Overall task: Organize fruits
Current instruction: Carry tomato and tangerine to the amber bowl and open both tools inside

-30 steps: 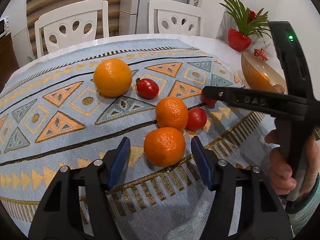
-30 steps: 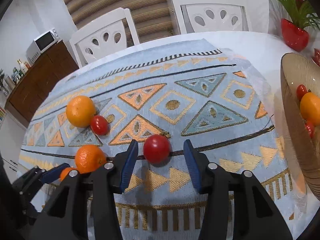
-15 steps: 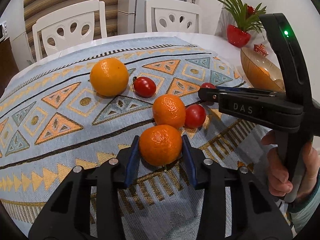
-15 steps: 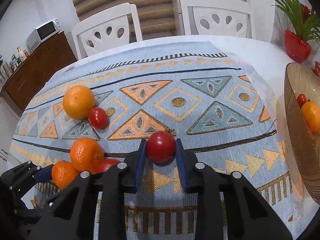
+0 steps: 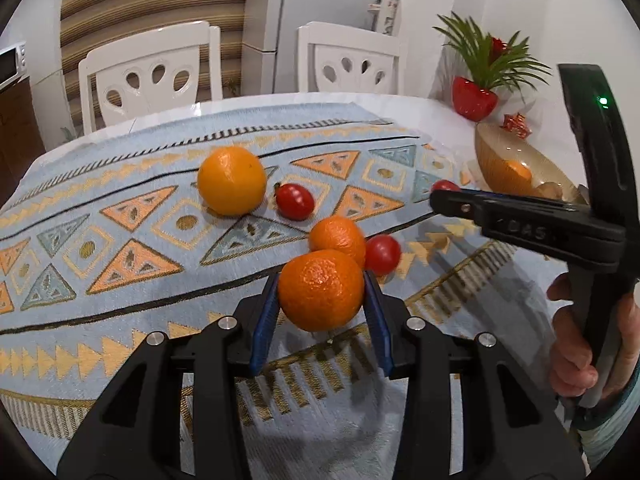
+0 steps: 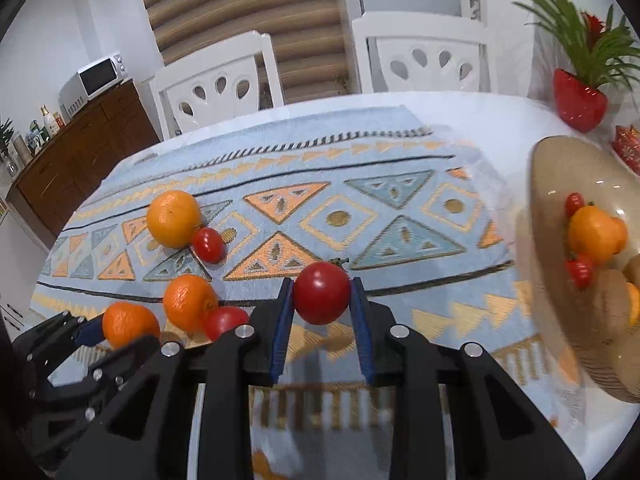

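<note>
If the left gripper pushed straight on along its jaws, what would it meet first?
Probably the second mandarin, right behind the mandarin clamped in the left gripper; whether the two fruits already touch is unclear.

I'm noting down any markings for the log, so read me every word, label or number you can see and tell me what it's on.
"DAS": raised letters on the black arm of the right gripper, seen from the left wrist view.
Bottles on the sideboard: labels too small and blurred to read.
Microwave: no readable marking.
Nothing else carries text.

A bowl [image 6: 552, 184] of fruit stands right of the loose fruit on the cloth [image 6: 360, 184].
</note>
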